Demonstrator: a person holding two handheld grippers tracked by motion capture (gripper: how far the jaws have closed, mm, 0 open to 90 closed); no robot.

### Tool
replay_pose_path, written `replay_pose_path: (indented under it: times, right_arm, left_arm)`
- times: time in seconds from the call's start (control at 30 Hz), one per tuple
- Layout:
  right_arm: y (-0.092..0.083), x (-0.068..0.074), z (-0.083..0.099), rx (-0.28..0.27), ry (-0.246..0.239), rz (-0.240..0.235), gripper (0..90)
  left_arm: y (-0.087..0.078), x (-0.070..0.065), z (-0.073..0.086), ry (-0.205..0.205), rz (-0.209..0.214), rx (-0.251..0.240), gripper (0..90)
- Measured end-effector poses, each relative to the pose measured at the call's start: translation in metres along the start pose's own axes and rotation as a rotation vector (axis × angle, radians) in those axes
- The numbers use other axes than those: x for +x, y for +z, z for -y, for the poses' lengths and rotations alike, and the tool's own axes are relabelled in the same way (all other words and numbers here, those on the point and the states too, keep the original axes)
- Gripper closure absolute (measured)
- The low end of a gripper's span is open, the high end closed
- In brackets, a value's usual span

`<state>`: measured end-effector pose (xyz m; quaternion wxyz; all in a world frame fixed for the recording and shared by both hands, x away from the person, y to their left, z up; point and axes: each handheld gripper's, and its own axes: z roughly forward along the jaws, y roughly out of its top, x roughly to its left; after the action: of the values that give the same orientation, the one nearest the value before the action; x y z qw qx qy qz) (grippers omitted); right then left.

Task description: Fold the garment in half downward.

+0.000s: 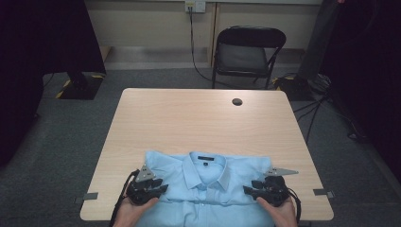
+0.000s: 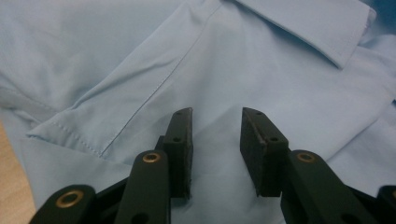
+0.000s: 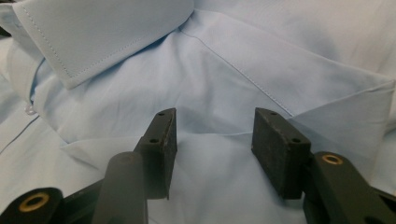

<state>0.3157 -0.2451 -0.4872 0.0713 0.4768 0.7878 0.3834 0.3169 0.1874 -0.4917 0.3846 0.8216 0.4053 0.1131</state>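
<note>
High view: light-blue collared cotton shirt (image 1: pixel 203 182) lies flat at near edge of pale wooden table (image 1: pixel 189 118); dark neck label, text too small to read. My left gripper (image 1: pixel 158 189) & right gripper (image 1: pixel 250 190) sit over its shoulders.

Left gripper view: jaws apart, fabric (image 2: pixel 215 93) beneath, nothing clamped.

Right gripper view: jaws apart over cloth (image 3: pixel 215 93), collar (image 3: pixel 107 32) beyond, not pinching.

Both grippers are black, the left gripper (image 1: pixel 162 188) and right gripper (image 1: pixel 247 189) each topped by a grey three-cornered plate. Brass-ringed holes mark the arms, and black cables trail off.
</note>
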Motion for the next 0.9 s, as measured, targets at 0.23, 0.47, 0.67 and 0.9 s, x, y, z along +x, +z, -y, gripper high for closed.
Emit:
replay_pose_path:
  times: [0.23,0.47,0.67,0.9]
  right_arm:
    - [0.007,-0.007,-0.01,-0.009,0.003,0.015,49.7]
    - [0.017,-0.017,-0.024,-0.011,0.003,0.028,51.0]
    - [0.022,-0.023,-0.033,-0.006,-0.004,0.042,53.1]
    - [0.034,-0.03,-0.049,0.001,-0.017,0.067,52.8]
  left_arm:
    - [0.008,0.007,-0.011,-0.008,-0.021,0.009,64.8]
    - [0.016,0.016,-0.02,-0.032,-0.036,0.004,65.7]
    - [0.022,0.018,-0.027,-0.024,-0.067,0.013,66.9]
    - [0.03,0.025,-0.032,-0.024,-0.09,-0.013,66.9]
